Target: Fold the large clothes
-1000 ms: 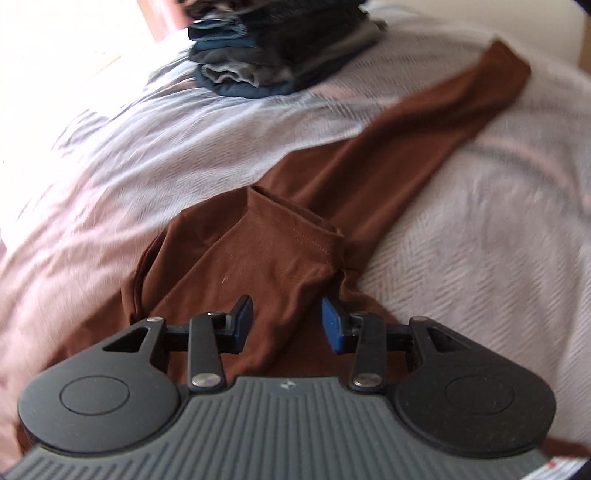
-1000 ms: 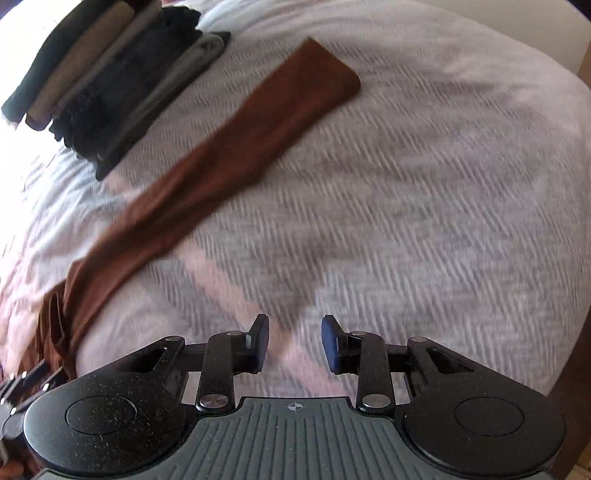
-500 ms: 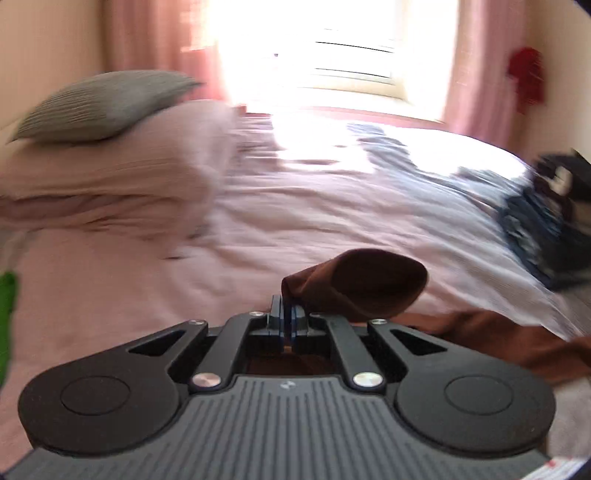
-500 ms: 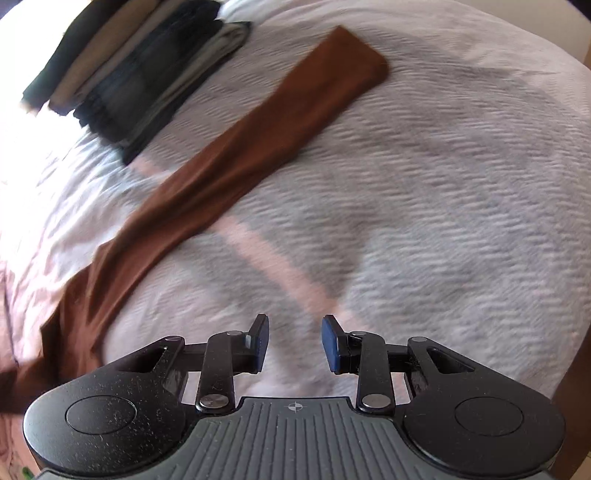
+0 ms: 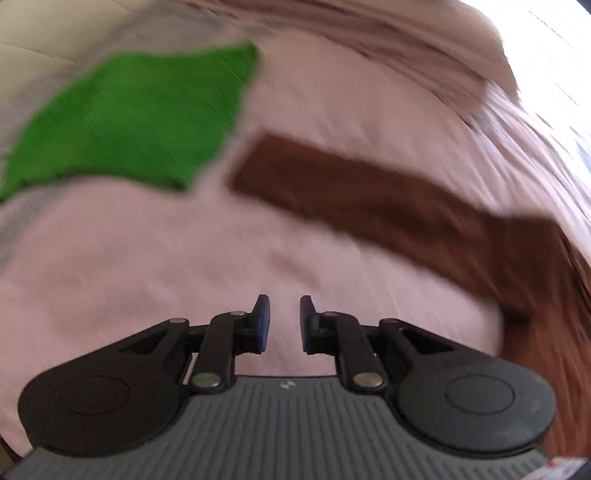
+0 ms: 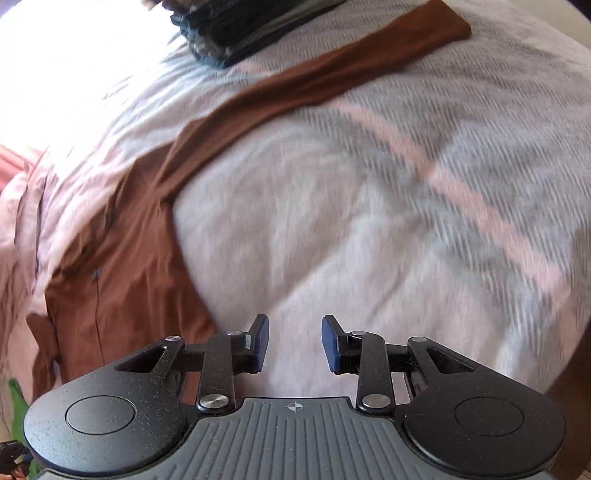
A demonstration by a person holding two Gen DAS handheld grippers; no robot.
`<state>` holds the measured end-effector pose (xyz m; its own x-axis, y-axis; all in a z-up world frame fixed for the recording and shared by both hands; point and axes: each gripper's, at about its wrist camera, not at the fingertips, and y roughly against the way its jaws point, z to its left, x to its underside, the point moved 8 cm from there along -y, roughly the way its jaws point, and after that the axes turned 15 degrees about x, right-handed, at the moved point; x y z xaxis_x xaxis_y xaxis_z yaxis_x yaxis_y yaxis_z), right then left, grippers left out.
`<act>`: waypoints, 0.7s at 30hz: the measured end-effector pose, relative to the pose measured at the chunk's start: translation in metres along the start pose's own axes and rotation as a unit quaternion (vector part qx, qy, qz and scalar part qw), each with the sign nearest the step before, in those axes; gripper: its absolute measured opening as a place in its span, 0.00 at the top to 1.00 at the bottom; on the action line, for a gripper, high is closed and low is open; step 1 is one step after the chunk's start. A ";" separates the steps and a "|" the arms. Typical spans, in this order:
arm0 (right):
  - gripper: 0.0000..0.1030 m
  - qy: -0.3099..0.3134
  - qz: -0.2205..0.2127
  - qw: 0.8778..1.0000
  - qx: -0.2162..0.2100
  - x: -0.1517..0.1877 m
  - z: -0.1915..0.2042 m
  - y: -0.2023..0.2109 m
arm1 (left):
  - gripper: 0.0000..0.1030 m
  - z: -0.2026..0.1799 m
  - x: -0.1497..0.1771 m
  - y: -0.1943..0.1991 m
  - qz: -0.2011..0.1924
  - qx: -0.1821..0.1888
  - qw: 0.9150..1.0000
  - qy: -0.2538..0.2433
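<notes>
A brown long-sleeved garment (image 6: 122, 254) lies spread on the bed, its body at the left and one sleeve (image 6: 332, 70) stretched toward the far right. In the blurred left wrist view its other sleeve (image 5: 369, 199) lies flat across the pink cover, reaching left. My left gripper (image 5: 284, 323) is open over bare cover, short of that sleeve. The right gripper (image 6: 295, 341) is open too, over the pale cover just right of the garment's body. Neither holds cloth.
A stack of folded dark clothes (image 6: 251, 26) sits at the far edge of the bed. A green cloth (image 5: 136, 118) lies beyond the left sleeve. Pale herringbone cover (image 6: 406, 221) stretches to the right. Pillows (image 5: 406, 48) lie behind.
Half a second ago my left gripper was shut on brown cloth and lifted it; now it is open and the sleeve lies flat to the left. The right gripper shifted toward the garment's body.
</notes>
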<state>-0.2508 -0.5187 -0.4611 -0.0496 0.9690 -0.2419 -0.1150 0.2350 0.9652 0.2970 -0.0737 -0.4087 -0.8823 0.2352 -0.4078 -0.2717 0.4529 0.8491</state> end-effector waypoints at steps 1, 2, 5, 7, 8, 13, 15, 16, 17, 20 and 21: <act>0.72 0.000 0.004 1.000 -0.007 0.007 0.000 -0.001 | 0.87 -0.012 0.026 0.001 0.030 0.038 0.999 -0.014; 0.72 0.000 0.010 1.000 -0.018 0.015 0.000 -0.003 | 0.85 -0.024 0.046 0.005 0.053 0.070 0.996 -0.030; 0.72 0.000 0.018 0.998 -0.056 0.032 0.000 -0.005 | 0.68 -0.057 0.105 0.018 0.109 0.157 0.979 -0.073; 0.71 0.008 0.025 0.995 -0.091 0.041 0.003 -0.007 | 0.59 -0.072 0.138 0.025 0.130 0.188 0.970 -0.087; 0.69 0.015 0.029 0.994 -0.109 0.045 0.004 -0.008 | 0.57 -0.075 0.149 0.027 0.137 0.197 0.967 -0.089; 0.53 0.030 0.039 0.984 -0.172 0.054 0.004 -0.007 | 0.54 -0.073 0.180 0.034 0.145 0.196 0.966 -0.081; 0.52 0.027 0.043 0.979 -0.197 0.053 0.003 -0.004 | 0.54 -0.075 0.185 0.033 0.152 0.201 0.964 -0.085; 0.52 0.026 0.046 0.977 -0.207 0.053 0.004 -0.003 | 0.54 -0.077 0.184 0.031 0.157 0.208 0.962 -0.085; 0.52 0.025 0.046 0.975 -0.218 0.052 0.005 -0.002 | 0.57 -0.079 0.187 0.030 0.161 0.212 0.960 -0.086; 0.51 0.059 0.042 0.972 -0.224 0.050 0.020 -0.009 | 0.83 -0.083 0.194 0.019 0.168 0.186 0.960 -0.121; 0.51 0.085 0.043 0.971 -0.221 0.051 0.027 -0.014 | 0.90 -0.082 0.196 0.017 0.169 0.177 0.961 -0.126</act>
<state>-0.2247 -0.4701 -0.4843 -0.2366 0.9482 -0.2121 -0.5158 0.0625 0.8544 0.0880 -0.0907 -0.4465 -0.7641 0.6005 -0.2356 0.2004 0.5682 0.7981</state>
